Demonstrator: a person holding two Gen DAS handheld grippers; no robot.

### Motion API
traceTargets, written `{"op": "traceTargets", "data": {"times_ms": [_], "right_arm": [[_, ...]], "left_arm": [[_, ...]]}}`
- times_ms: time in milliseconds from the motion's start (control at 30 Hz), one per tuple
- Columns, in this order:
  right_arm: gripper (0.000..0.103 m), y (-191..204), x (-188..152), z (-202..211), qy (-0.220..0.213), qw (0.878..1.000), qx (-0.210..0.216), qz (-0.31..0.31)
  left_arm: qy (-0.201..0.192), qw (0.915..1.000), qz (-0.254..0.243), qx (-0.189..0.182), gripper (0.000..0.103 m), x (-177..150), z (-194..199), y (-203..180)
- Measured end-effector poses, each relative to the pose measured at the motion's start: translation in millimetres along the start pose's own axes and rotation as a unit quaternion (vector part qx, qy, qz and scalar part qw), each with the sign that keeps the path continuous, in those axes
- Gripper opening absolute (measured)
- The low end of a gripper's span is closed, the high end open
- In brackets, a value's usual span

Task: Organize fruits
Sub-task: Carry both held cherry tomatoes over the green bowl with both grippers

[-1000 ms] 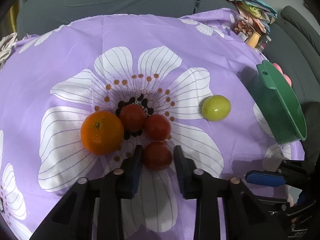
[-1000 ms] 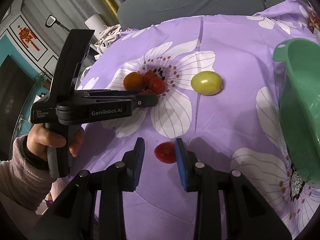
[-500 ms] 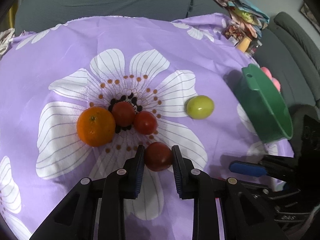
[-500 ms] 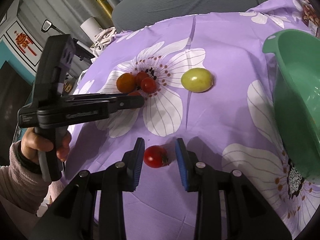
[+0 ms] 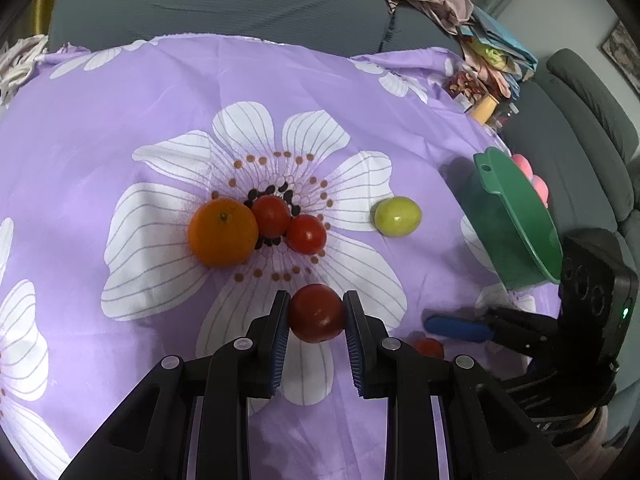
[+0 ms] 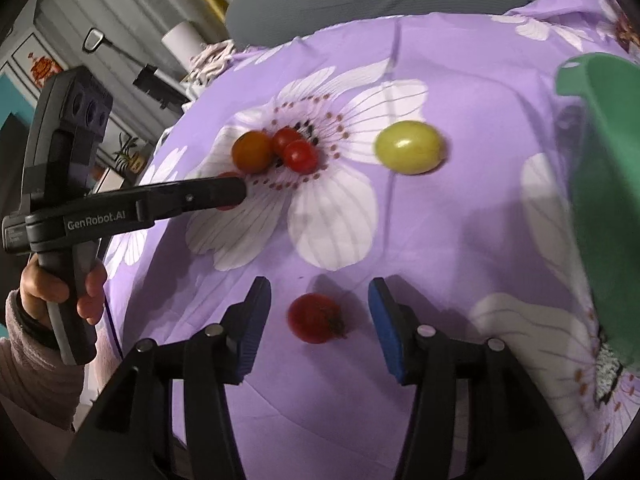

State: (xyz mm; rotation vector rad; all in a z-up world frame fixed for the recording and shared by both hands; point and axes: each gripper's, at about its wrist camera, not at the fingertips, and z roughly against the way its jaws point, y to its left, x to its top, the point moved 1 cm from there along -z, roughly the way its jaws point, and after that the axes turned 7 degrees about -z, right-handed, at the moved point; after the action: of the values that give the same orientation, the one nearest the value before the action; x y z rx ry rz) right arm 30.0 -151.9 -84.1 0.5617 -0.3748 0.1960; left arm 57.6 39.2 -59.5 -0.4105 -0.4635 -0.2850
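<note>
Left tongs (image 5: 316,316) clamped on a red tomato (image 5: 316,314), pads touching both flanks. Right tongs (image 6: 318,318) spread wide around a second tomato (image 6: 316,319) resting on the tabletop (image 6: 460,220), touching neither pad. Beyond: orange (image 5: 223,232), two tomatoes, green fruit (image 5: 398,216); green bowl (image 5: 516,216) far right. Best squeezed gently, then lifted straight.

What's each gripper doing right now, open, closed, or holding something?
Left gripper: closed on a red tomato.
Right gripper: open, holding nothing; a small tomato lies on the cloth between its fingers.
</note>
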Motion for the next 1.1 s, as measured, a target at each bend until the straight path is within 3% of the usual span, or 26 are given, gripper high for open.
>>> {"op": "traceTargets", "data": {"times_ms": [100, 200, 233, 467, 1100], "right_arm": [[0.05, 8, -5, -5, 0.009, 1.0, -0.008, 0.025], [0.031, 7, -7, -4, 0.003, 0.999, -0.021, 0.036], [0.029, 6, -8, -4, 0.0, 0.999, -0.03, 0.04], [0.03, 4, -8, -2, -0.007, 0.999, -0.034, 0.033], [0.03, -6, -8, 72, -0.111, 0.994, -0.011, 0.0]], "left_arm": [[-0.001, 1.0, -0.002, -0.004, 0.026, -1, 0, 0], [-0.002, 1.0, -0.003, -0.009, 0.026, -1, 0, -3], [-0.002, 0.9999, -0.004, -0.01, 0.026, -1, 0, -4], [-0.004, 0.9998, -0.012, -0.013, 0.026, -1, 5, -12], [-0.018, 0.9972, -0.064, -0.035, 0.026, 18, 22, -74]]}}
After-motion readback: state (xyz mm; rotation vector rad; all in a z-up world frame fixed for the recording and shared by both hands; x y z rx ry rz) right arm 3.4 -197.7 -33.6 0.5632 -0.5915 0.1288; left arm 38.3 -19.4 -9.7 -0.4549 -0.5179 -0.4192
